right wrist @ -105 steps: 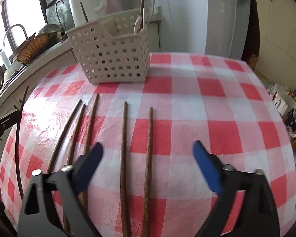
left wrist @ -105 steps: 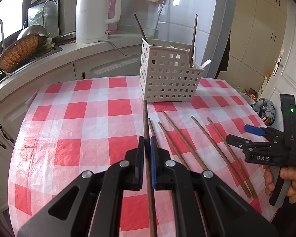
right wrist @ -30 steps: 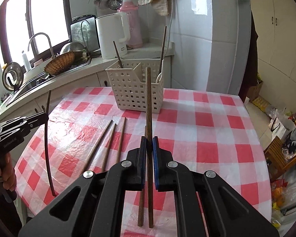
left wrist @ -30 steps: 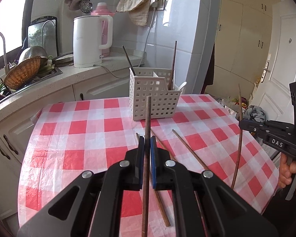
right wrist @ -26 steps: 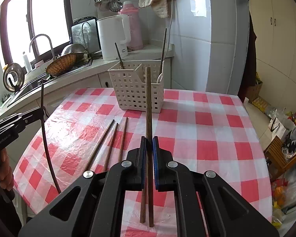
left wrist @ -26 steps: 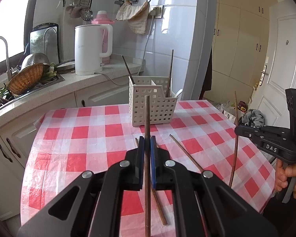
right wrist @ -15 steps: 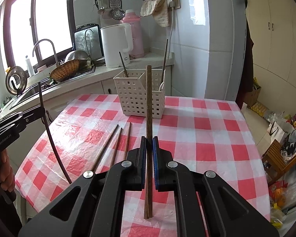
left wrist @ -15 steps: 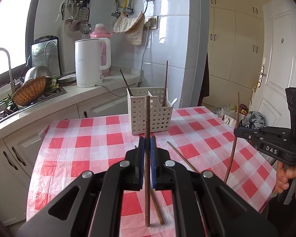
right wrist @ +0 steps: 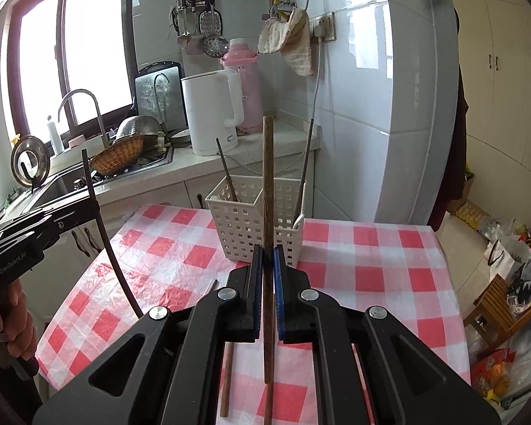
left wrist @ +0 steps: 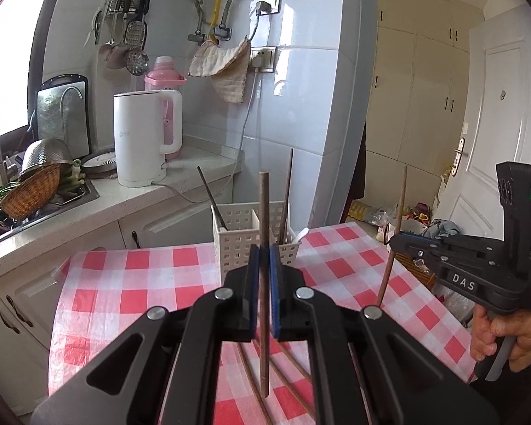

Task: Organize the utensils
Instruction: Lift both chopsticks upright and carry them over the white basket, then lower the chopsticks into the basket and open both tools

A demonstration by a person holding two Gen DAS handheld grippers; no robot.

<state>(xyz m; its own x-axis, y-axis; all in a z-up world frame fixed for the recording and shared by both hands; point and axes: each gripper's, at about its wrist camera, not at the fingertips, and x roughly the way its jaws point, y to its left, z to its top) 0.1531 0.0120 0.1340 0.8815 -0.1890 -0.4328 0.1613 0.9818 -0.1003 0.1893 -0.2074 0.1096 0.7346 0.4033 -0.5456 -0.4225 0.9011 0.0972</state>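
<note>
Your left gripper (left wrist: 262,276) has its jaws clenched on an upright chopstick (left wrist: 263,212), the white basket (left wrist: 237,244) at 12 o'clock behind it on the checked surface (left wrist: 131,283); your right gripper (right wrist: 268,283) likewise grasps another chopstick (right wrist: 267,177) upright, basket (right wrist: 240,223) at 11 o'clock.

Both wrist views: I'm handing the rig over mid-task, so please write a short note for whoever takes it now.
Left gripper: shut on a brown wooden chopstick, upright above the table.
Right gripper: shut on another brown wooden chopstick, also upright.
White perforated plastic basket stands on the red-and-white checked tablecloth, already holding a few utensils.
Left: drop both held sticks in, then collect the loose chopsticks on the cloth.
</note>
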